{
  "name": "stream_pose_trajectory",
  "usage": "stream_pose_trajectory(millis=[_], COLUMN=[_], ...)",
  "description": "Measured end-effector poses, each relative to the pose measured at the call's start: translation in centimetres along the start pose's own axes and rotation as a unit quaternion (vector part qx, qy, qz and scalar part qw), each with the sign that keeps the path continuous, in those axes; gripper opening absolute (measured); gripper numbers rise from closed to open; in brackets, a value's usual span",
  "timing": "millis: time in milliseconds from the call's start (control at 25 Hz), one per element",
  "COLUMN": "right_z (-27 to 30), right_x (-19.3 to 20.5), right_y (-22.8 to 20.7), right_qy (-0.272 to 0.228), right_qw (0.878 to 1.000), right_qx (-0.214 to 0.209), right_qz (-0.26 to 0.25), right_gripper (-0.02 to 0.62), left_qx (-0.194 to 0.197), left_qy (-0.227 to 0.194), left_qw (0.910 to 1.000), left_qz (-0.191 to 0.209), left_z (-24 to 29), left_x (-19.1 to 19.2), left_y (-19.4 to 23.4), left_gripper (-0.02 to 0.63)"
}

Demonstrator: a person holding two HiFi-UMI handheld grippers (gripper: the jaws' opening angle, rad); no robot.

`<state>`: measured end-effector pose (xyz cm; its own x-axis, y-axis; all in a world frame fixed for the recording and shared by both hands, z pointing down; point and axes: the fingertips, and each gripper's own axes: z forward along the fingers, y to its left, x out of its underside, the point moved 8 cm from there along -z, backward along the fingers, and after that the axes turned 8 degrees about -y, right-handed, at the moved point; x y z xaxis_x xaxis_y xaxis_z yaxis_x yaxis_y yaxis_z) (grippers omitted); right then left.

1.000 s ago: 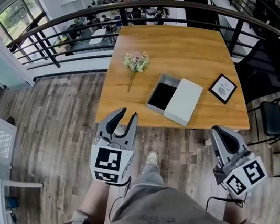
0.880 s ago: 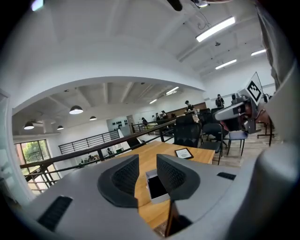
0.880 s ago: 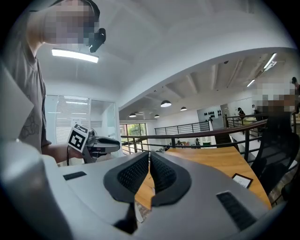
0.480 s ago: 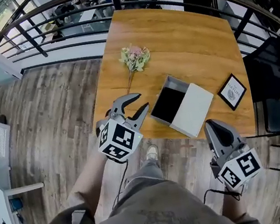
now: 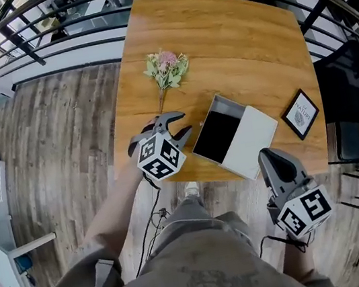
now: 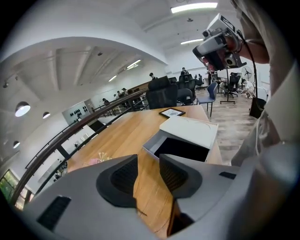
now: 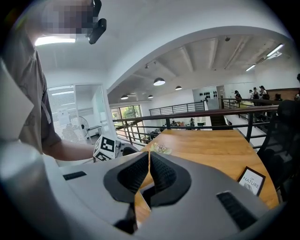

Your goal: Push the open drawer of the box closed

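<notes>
- Table (image 5: 229,35), centre and upper frame: wood, warm honey tone, smooth satin finish, fine grain showing.
- Box (image 5: 255,139): pale grey-white outer shell, matt, smooth, card-like.
- Drawer (image 5: 217,134): grey walls, matt black lining.
- Framed card (image 5: 302,113), right of box: matt black frame, pale printed face.
- Flowers (image 5: 167,66), upper centre: dry-looking, papery, pink and green.
- Floor (image 5: 63,138), left: grey-brown wood planks, weathered look.
- Railing (image 5: 21,50), upper left: dark metal bars.
- Person's clothing (image 5: 200,265), bottom: grey cloth, matt.

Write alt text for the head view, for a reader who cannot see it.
A white box with its drawer pulled open lies on a wooden table; the left gripper, jaws opening and empty, hovers beside the drawer. A framed card and flowers lie nearby.
</notes>
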<state>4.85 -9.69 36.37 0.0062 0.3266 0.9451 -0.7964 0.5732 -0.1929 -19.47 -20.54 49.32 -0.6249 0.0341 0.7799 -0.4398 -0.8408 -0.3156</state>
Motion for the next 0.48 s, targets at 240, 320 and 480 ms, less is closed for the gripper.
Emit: stream_pose_trajectory(millis=[240, 320, 480], right_z=[1.4, 1.6, 2.2], right_x=[1.5, 1.8, 1.9], right_y=[-1.7, -2.3, -3.3], right_qy=[0.027, 0.033, 0.044], right_qw=[1.000, 0.999, 0.998], right_qx=[-0.007, -0.011, -0.026], right_qz=[0.014, 0.021, 0.028], right_gripper=[0.037, 0.037, 0.037], left_qx=[0.033, 0.048, 0.077], left_qy=[0.049, 0.071, 0.100], left_qw=[0.9951, 0.9908, 0.9864], left_qz=[0.079, 0.105, 0.105], left_z=[3.6, 4.7, 6.7], left_x=[2.3, 2.8, 3.7], left_y=[-0.6, -1.3, -2.2], left_gripper=[0.160, 0.160, 0.160])
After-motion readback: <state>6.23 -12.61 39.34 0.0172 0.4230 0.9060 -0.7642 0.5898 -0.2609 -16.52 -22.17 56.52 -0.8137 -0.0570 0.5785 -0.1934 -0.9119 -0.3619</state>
